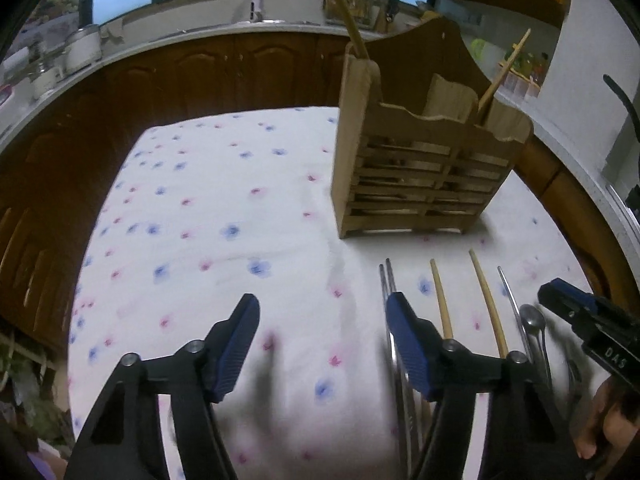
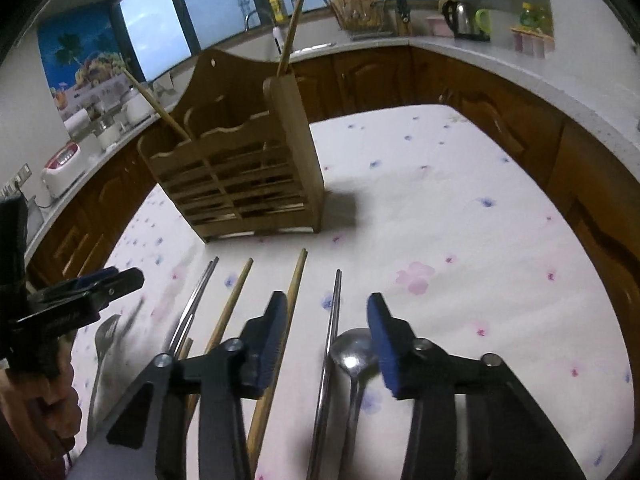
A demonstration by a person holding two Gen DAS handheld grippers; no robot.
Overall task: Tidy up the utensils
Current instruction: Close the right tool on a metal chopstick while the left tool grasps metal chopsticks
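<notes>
Covering the table, a white cloth printed with small blue and pink flowers carries everything else. Near its far side stands a slatted wooden utensil holder, upright, with a long bamboo chopstick poking out of one end compartment and another leaning from the opposite end. In front of the holder, loose utensils lie side by side on the cloth: two bamboo chopsticks, a pair of metal chopsticks and a single metal chopstick with a steel spoon just beside it. The right gripper hangs over that spoon and metal chopstick, jaws apart and pinching nothing. The left gripper is over bare cloth beside the metal pair, jaws spread and empty.
</notes>
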